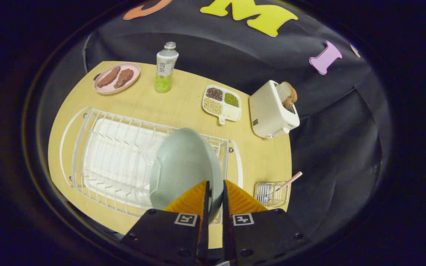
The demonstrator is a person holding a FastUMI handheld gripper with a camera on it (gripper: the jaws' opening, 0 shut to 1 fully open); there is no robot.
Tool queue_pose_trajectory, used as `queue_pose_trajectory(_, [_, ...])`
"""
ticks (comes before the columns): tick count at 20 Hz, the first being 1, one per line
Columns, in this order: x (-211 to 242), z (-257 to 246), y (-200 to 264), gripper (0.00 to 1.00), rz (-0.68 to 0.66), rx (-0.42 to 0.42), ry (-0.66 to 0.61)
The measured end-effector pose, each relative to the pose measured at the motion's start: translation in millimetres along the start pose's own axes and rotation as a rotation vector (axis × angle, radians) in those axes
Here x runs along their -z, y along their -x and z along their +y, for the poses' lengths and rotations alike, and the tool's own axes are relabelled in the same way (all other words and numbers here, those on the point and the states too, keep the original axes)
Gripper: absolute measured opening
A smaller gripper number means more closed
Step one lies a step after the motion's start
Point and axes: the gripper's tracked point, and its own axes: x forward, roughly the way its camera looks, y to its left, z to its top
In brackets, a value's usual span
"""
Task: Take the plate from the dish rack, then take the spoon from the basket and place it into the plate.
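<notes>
Plate (183, 166) pale green, upright, rim in claw (215, 192)

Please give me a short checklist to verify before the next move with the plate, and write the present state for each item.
1. Jaws closed on the plate rim: ok, gripper pinches it from both sides.
2. Plate free of the dish rack wires: cannot tell, its lower edge is hidden.
3. Free wooden table surface between rack and toaster: ok.
4. Spoon waiting in the basket: ok.
5. Grip firmness: cannot tell.
</notes>
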Motion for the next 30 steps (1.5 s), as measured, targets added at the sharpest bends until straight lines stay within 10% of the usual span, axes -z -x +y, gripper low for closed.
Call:
queue_pose_trajectory(8, [-5.0, 37.3, 49.1, 0.16, -0.113, 0.334, 0.087])
queue_pose_trajectory(19, [-4.3, 27.2, 75.7, 0.15, -0.208, 0.514, 0.043])
queue_pose_trajectory(26, [12.4, -3.1, 98.6, 0.15, -0.352, 0.353, -0.075])
queue_pose_trajectory(30, [48.7, -17.5, 96.1, 0.15, -0.38, 0.123, -0.191])
